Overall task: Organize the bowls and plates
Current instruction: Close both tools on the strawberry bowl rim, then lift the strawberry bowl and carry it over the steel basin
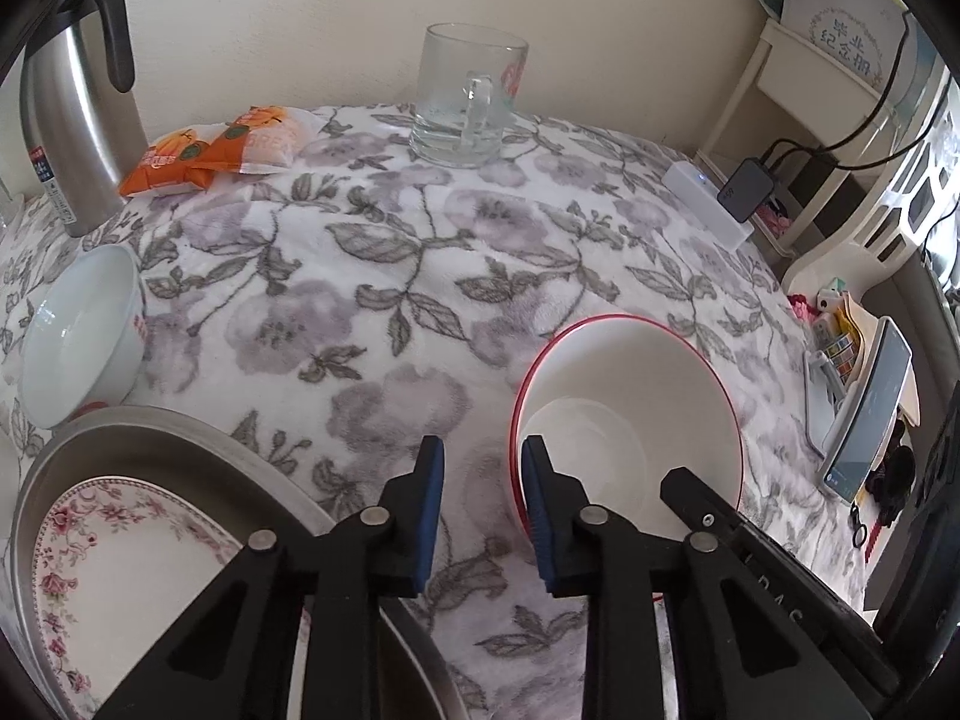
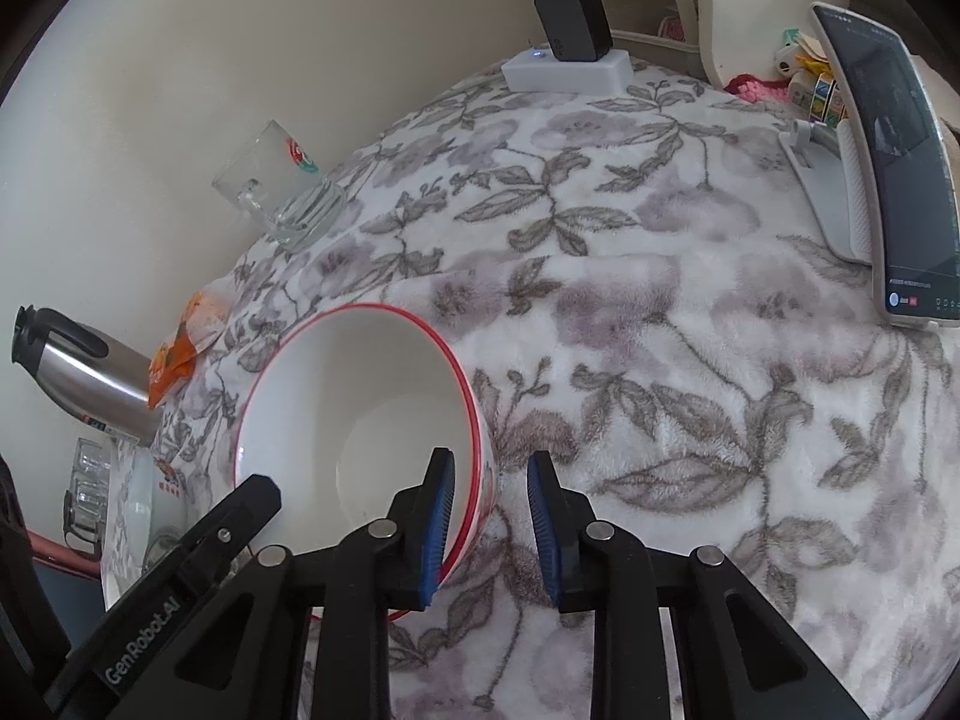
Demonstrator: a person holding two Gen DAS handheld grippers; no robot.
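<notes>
Centrally on the floral-covered table (image 1: 372, 276) sits the red-rimmed bowl (image 1: 630, 396). Left gripper (image 1: 483, 516) and right gripper (image 2: 489, 531) straddle its wall on opposite sides, jaws narrow; contact unclear.

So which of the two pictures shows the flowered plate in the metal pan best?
The left wrist view: the pink-flowered white plate lies inside the round metal pan, lower left, partly behind the left gripper. The right wrist view doesn't clearly show it.
</notes>
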